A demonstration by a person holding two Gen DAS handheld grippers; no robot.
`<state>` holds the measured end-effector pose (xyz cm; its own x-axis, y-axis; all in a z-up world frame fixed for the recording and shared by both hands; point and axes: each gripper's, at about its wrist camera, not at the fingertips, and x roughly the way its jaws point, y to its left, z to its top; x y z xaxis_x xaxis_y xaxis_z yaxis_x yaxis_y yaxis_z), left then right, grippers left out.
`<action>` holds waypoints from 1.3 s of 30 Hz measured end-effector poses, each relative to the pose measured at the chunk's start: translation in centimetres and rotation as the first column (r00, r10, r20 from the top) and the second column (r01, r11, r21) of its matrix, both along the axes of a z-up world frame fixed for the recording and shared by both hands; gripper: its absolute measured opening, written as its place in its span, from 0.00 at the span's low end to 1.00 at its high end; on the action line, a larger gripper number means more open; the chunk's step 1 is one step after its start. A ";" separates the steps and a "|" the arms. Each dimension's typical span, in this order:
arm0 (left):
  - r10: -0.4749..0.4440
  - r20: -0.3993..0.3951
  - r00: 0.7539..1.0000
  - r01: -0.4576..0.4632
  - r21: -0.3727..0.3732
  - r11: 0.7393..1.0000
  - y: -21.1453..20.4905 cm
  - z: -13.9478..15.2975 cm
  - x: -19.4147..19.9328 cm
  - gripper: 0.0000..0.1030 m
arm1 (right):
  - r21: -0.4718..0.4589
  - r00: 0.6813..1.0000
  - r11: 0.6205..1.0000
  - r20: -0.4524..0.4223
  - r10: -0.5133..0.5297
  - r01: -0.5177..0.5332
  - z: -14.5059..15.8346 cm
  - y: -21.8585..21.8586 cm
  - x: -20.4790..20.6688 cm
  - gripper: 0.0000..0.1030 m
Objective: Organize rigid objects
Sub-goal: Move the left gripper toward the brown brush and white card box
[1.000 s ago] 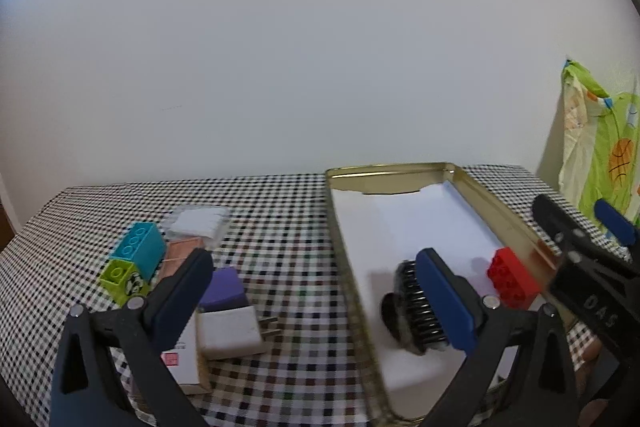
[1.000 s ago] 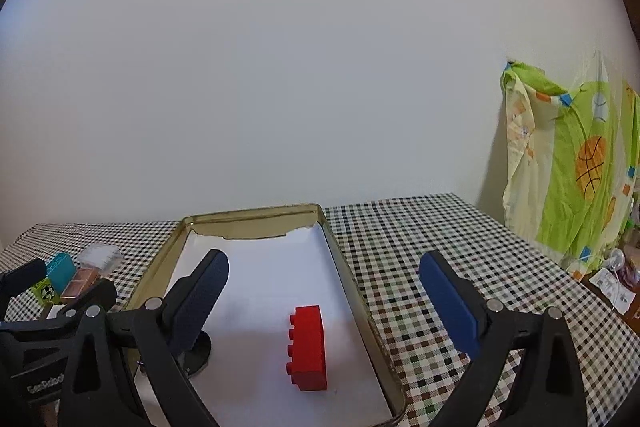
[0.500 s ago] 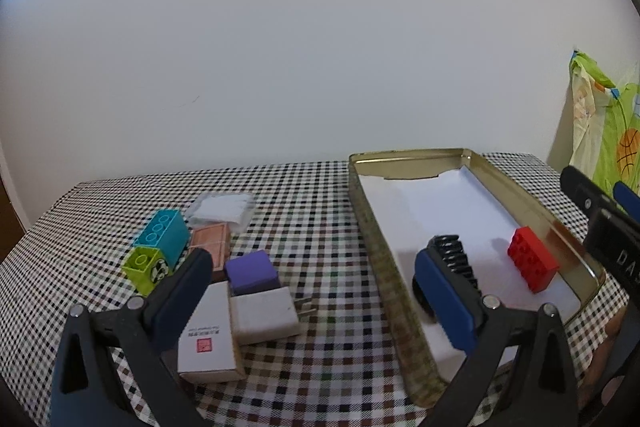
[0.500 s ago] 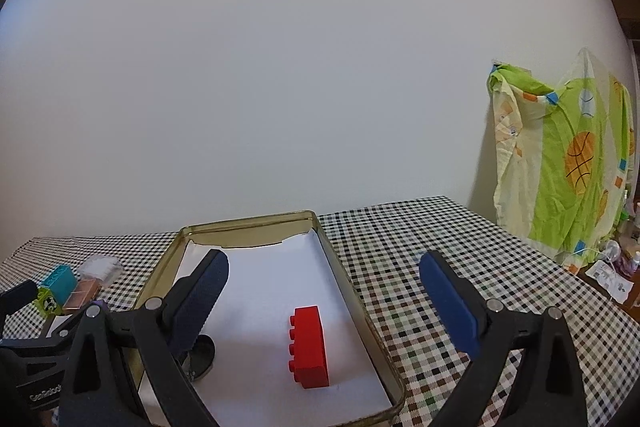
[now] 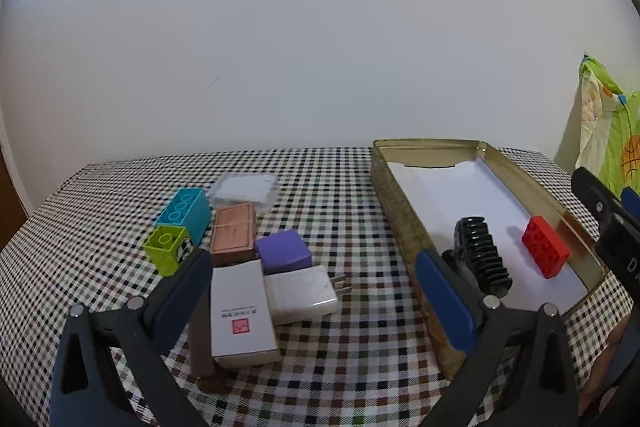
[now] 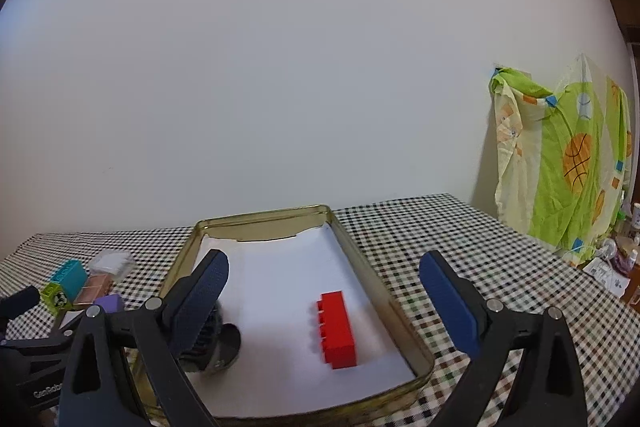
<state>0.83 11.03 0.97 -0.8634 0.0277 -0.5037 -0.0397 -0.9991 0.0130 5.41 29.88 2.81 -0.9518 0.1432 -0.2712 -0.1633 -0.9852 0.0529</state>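
A gold tin tray (image 5: 404, 227) (image 6: 360, 267) lined with white paper holds a red brick (image 5: 545, 251) (image 6: 337, 327) and a black ribbed clip (image 5: 482, 259) (image 6: 216, 341). Left of the tray lie a white charger (image 5: 300, 293), a purple block (image 5: 283, 251), a white box (image 5: 242, 315), a copper-pink box (image 5: 234, 233), a teal brick (image 5: 186, 213) and a lime brick (image 5: 166, 253). My left gripper (image 5: 312, 299) is open above the charger and white box. My right gripper (image 6: 324, 299) is open over the tray, holding nothing.
A clear packet (image 5: 246, 189) lies behind the copper-pink box. The checkered tablecloth (image 5: 328, 187) covers the table. A green patterned cloth (image 6: 560, 163) hangs at the right by the white wall. Small clutter (image 6: 612, 259) sits beyond the table's right edge.
My left gripper has swung left, from over the tray toward the pile of small objects. The right gripper has risen slightly over the tray. Both stay open.
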 end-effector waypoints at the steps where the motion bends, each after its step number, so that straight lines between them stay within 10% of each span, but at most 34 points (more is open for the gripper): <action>1: 0.001 0.002 1.000 -0.001 0.002 1.000 -0.2 0.0 0.0 0.99 | -0.008 1.000 1.000 0.002 -0.003 0.003 0.0 -0.2 0.1 0.95; 29: 0.096 0.193 0.976 -0.119 0.111 0.987 -10.8 -1.9 0.3 0.99 | -0.067 0.997 0.995 -0.009 0.072 -0.073 0.1 -5.5 2.6 0.95; 39: 0.057 0.260 0.964 -0.076 0.063 0.995 -7.4 -2.9 -2.0 0.99 | -0.086 0.996 0.992 -0.004 0.089 -0.089 0.0 -5.3 2.6 0.95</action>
<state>-1.16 3.64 -1.93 -0.7056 0.0187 -0.7083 0.0347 -0.9975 -0.0610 8.00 24.62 2.85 -0.9597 0.0342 -0.2791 -0.0753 -0.9876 0.1378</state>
